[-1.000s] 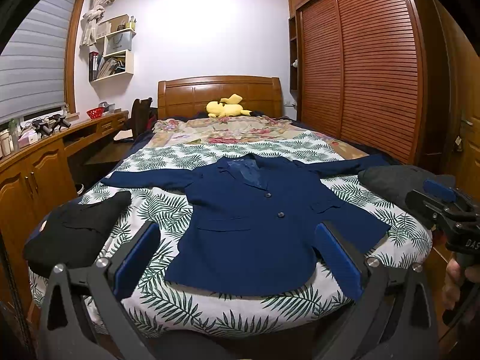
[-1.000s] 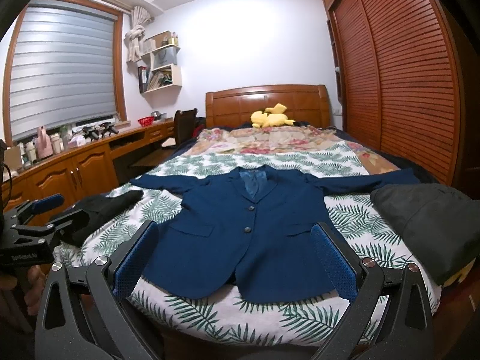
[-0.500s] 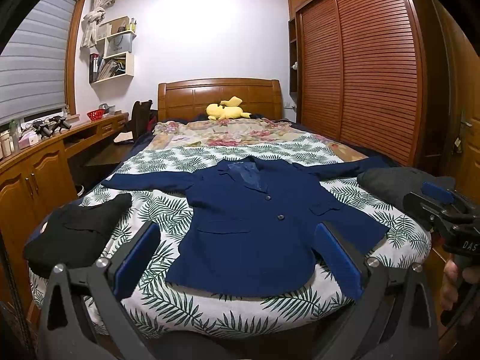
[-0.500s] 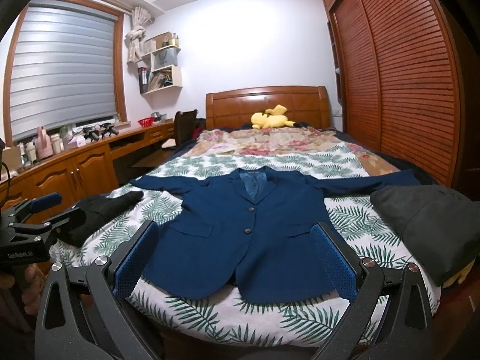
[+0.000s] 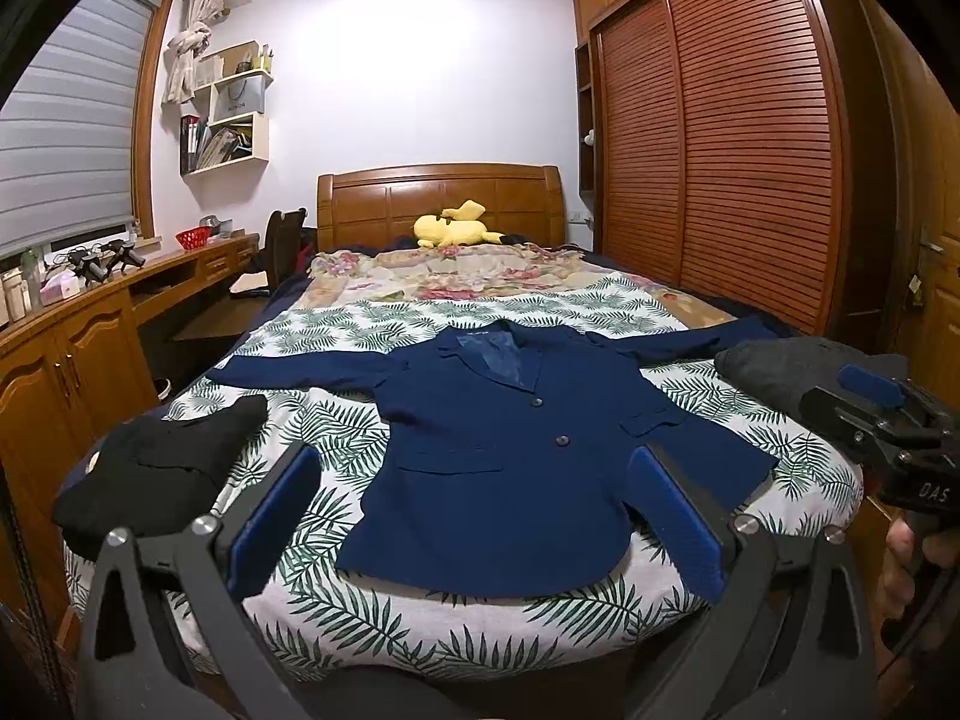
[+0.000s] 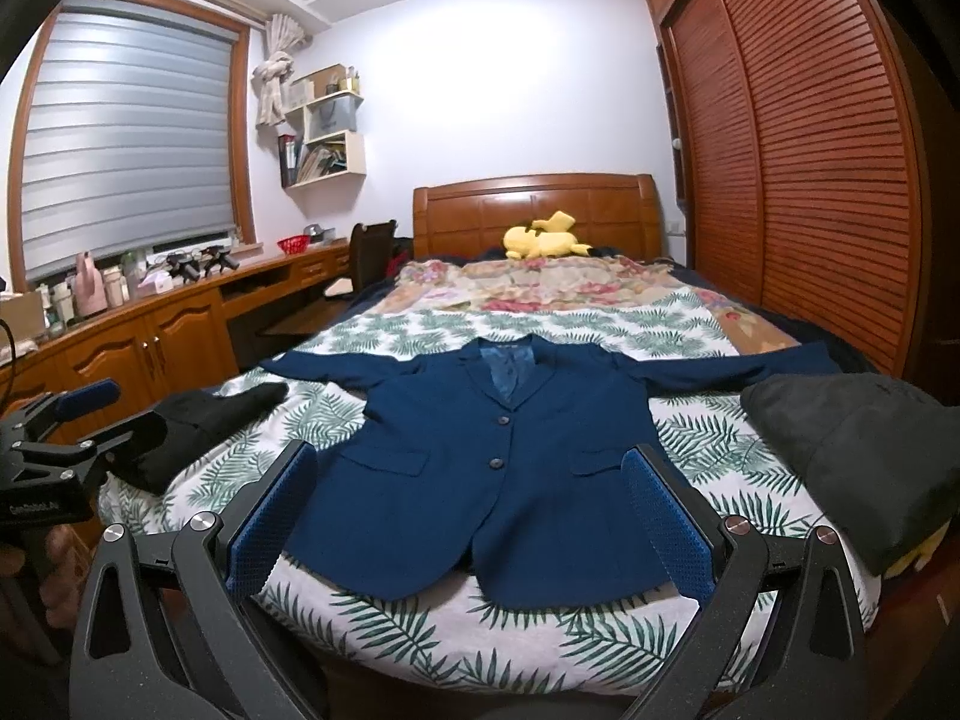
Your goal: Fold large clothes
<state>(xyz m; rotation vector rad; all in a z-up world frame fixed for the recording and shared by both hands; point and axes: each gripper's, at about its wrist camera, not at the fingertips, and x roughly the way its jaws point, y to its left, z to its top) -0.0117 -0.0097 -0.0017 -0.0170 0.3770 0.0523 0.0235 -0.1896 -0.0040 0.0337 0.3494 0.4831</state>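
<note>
- Navy-blue cloth is lying spread out ahead of both grippers: the blazer (image 5: 516, 456) is resting face-up on the bed (image 5: 372, 618), buttoned, sleeves stretched out to either side, hem nearest the grippers.
- No fold is showing in it yet, so by my reckoning the whole job is still waiting to be done: sleeves in, sides over, then doubling it up.
- Nothing is sitting between the left gripper (image 5: 474, 516) fingers; its jaws are standing wide apart, hovering short of the hem.
- Likewise the right gripper (image 6: 471, 516) is gaping wide and carrying nothing, just short of the hem too.
- Beside the left gripper a black garment (image 5: 156, 468) is lying near the bed's left edge, close below the left sleeve.
- Beside the right gripper a dark grey bundle (image 6: 858, 456) is sitting on the bed's right edge, just in front of the right sleeve.
- Beyond the collar, leaf-print cover is lying bare up to the floral blanket (image 6: 540, 288), offering room for working.
- Hem and the bed's foot edge are lying close together, so room is looking tight there.
</note>
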